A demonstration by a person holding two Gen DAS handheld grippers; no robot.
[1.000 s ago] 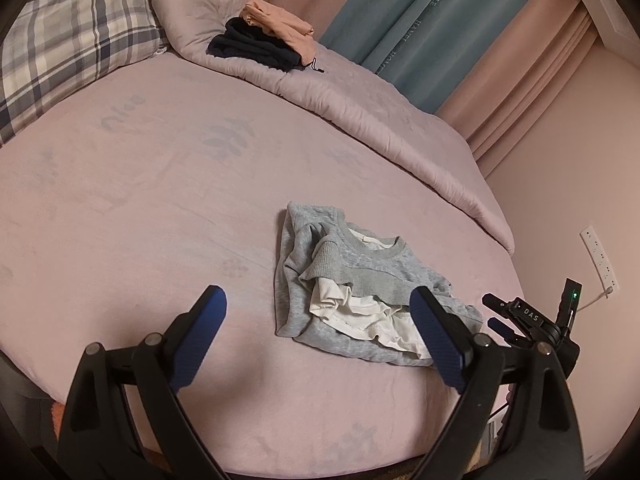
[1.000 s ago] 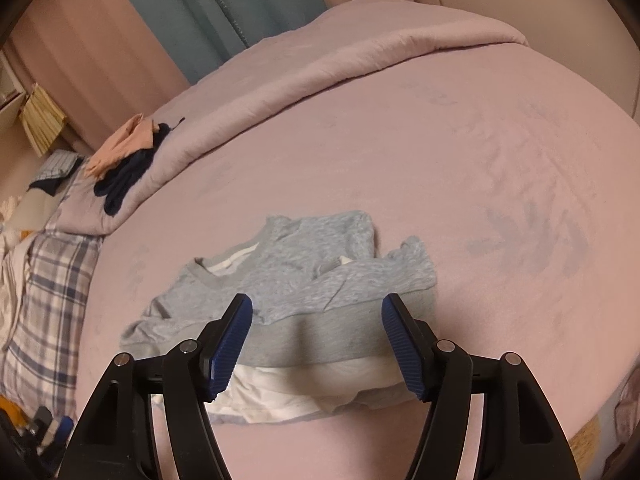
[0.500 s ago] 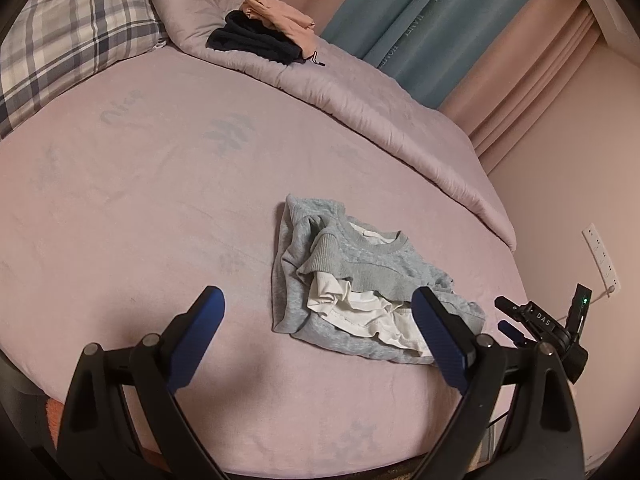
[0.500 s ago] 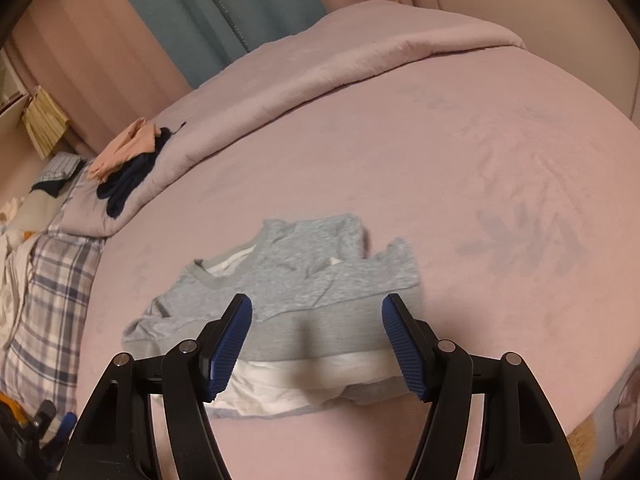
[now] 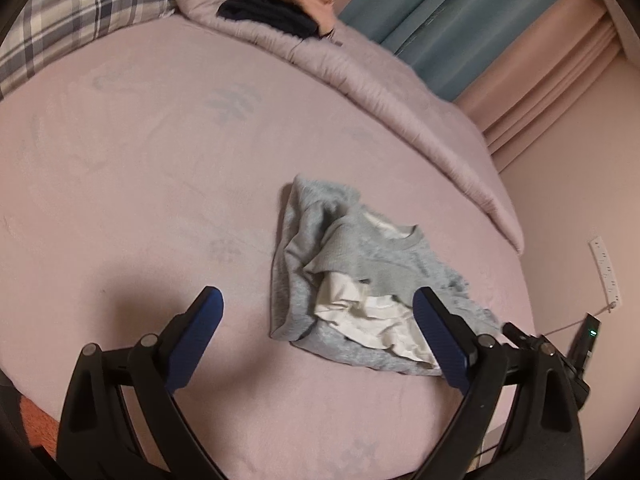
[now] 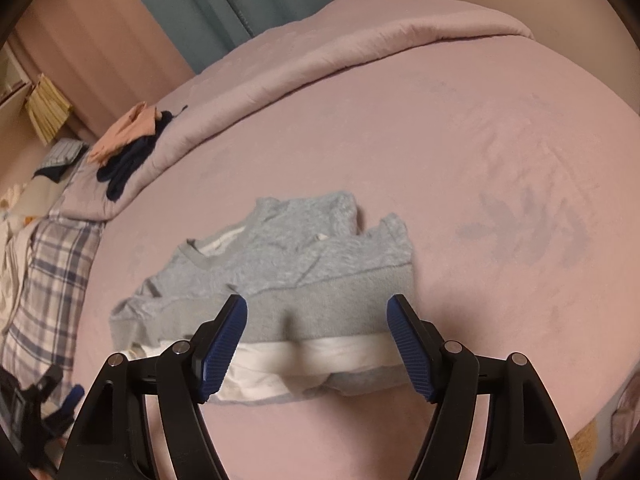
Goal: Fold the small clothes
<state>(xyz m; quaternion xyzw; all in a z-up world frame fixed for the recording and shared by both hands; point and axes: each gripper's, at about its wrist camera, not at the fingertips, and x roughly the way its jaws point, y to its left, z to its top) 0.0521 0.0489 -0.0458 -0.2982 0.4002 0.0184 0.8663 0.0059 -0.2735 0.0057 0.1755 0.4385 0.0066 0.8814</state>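
sweatshirt (image 6: 288, 264) crumpled on bed (image 6: 460, 152)

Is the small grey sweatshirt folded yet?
No. The small grey sweatshirt lies crumpled, white lining spilling out; both grippers open.

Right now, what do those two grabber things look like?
Both look alike. The left tool has two shiny black plastic arms with triangle cut-outs and round silver screws. Its fingers wear dark blue ribbed pads. The right tool matches, with the same blue pads. No hands or sleeves show.
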